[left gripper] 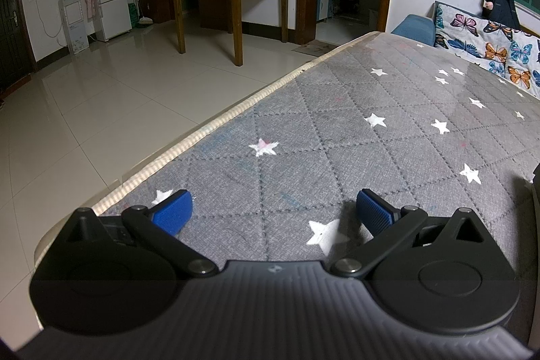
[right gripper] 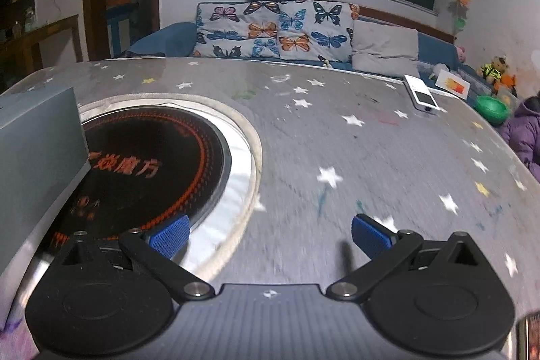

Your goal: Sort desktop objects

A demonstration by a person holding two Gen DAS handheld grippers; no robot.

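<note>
Closest to my view, the left hand-held gripper [left gripper: 273, 210] hangs low over the counter [left gripper: 388, 137], its blue pads spread wide and nothing between them; below it I see only the grey star cloth and, just to the left, the counter's edge with the tiled floor [left gripper: 101, 110] under it. The right hand-held gripper [right gripper: 268, 235] is also wide open and empty, and its picture is smeared, so I judge it is travelling quickly. Its left pad is above the rim of the round induction plate [right gripper: 148, 164] sunk in the counter, and a grey box [right gripper: 37, 150] stands just beside that. The things I can sort are far off: a white device [right gripper: 421, 97] and a card [right gripper: 454, 85] near the far right edge, with a green bowl [right gripper: 492, 107] beyond. My worry is that a fast sweep could knock the box, or that a pad could scrape the glass plate. At the far edge, a bad push could slide the thin device off the counter, since it lies flat and is hard to pinch.
</note>
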